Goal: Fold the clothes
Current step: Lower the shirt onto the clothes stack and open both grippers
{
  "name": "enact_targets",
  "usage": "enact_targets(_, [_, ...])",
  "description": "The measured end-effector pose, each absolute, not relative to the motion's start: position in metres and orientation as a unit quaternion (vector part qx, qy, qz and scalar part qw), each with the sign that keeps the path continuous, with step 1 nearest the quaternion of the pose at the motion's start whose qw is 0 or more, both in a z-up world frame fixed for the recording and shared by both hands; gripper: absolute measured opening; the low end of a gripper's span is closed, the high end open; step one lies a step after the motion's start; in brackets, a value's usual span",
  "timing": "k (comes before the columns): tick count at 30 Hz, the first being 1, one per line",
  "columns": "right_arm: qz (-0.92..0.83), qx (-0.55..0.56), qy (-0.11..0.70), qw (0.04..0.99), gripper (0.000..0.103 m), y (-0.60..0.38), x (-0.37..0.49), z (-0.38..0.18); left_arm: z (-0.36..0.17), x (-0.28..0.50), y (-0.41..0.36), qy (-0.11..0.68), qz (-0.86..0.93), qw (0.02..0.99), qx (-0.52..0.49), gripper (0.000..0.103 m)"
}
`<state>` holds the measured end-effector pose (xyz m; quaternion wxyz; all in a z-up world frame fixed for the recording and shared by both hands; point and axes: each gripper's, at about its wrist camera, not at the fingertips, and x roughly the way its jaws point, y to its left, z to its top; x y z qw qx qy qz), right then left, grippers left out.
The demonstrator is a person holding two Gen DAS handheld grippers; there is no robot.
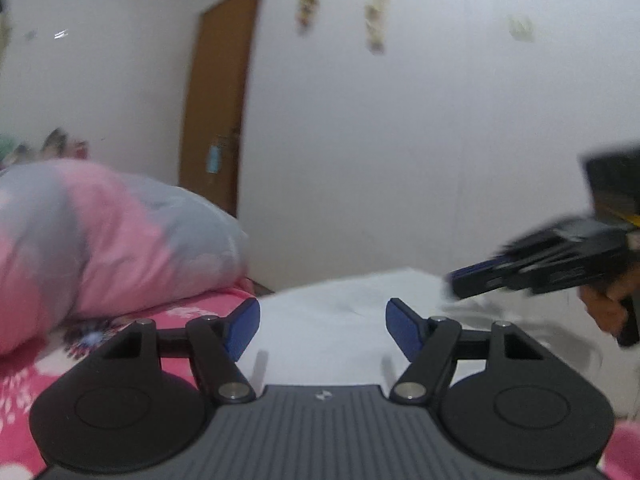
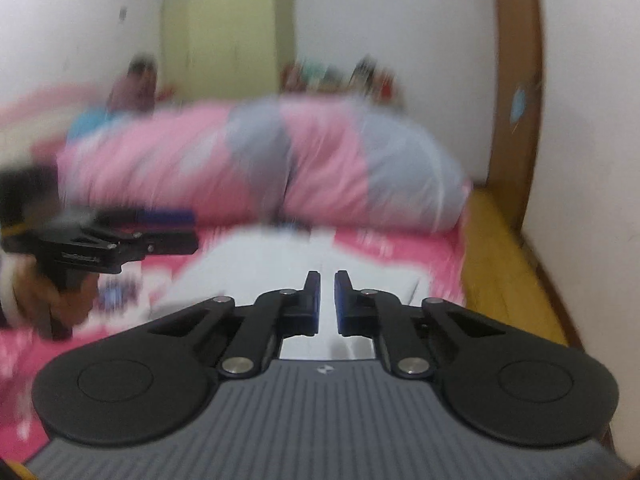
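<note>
A white garment (image 1: 332, 320) lies spread on the pink floral bed sheet (image 1: 24, 380); it also shows in the right wrist view (image 2: 256, 272). My left gripper (image 1: 322, 322) is open and empty, held just above the garment's near part. My right gripper (image 2: 327, 300) hovers over the garment with its blue pads nearly together, a thin gap between them, nothing held. The right gripper shows at the right of the left wrist view (image 1: 460, 280); the left gripper shows at the left of the right wrist view (image 2: 176, 228). Both views are motion-blurred.
A rolled pink and grey quilt (image 2: 280, 168) lies across the bed behind the garment, also in the left wrist view (image 1: 100, 232). A brown door (image 1: 216, 100) and white wall stand beyond. A yellow floor strip (image 2: 500, 264) runs beside the bed's right edge. A green wardrobe (image 2: 224, 36) stands at the back.
</note>
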<state>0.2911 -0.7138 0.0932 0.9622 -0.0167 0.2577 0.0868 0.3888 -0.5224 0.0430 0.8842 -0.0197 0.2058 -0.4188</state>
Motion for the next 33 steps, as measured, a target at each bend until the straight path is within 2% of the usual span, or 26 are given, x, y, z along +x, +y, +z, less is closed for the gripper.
enact_targets(4, [0.030,-0.060,0.333,0.941,0.005,-0.699,0.329,0.062,0.039,0.387,-0.551,0.210,-0.431,0.877,0.034,0.070])
enact_targets(8, [-0.009,-0.032,0.328,0.944,0.002,-0.713,0.332,0.049,0.035,0.386,-0.576,0.212,-0.440,0.869,0.080,0.071])
enact_targets(12, [-0.053,-0.020,0.305,0.951,0.004,-0.724,0.328,0.046,0.042,0.391,-0.562,0.192,-0.410,0.891,0.042,0.070])
enact_targets(17, [-0.124,-0.003,0.218,0.968,0.006,-0.750,0.255,0.070,0.055,0.395,-0.540,0.164,-0.382,0.910,0.006,0.080])
enact_targets(20, [-0.104,0.009,0.150,0.983,0.006,-0.735,0.189,0.080,0.062,0.395,-0.533,0.169,-0.368,0.914,0.011,0.080])
enact_targets(29, [-0.036,-0.027,0.195,0.980,0.004,-0.665,0.111,0.012,0.086,0.336,-0.490,0.141,-0.403,0.903,0.052,0.080])
enact_targets(33, [-0.036,-0.006,0.174,0.984,0.005,-0.668,0.103,0.029,0.095,0.284,-0.479,0.094,-0.457,0.882,0.074,0.080])
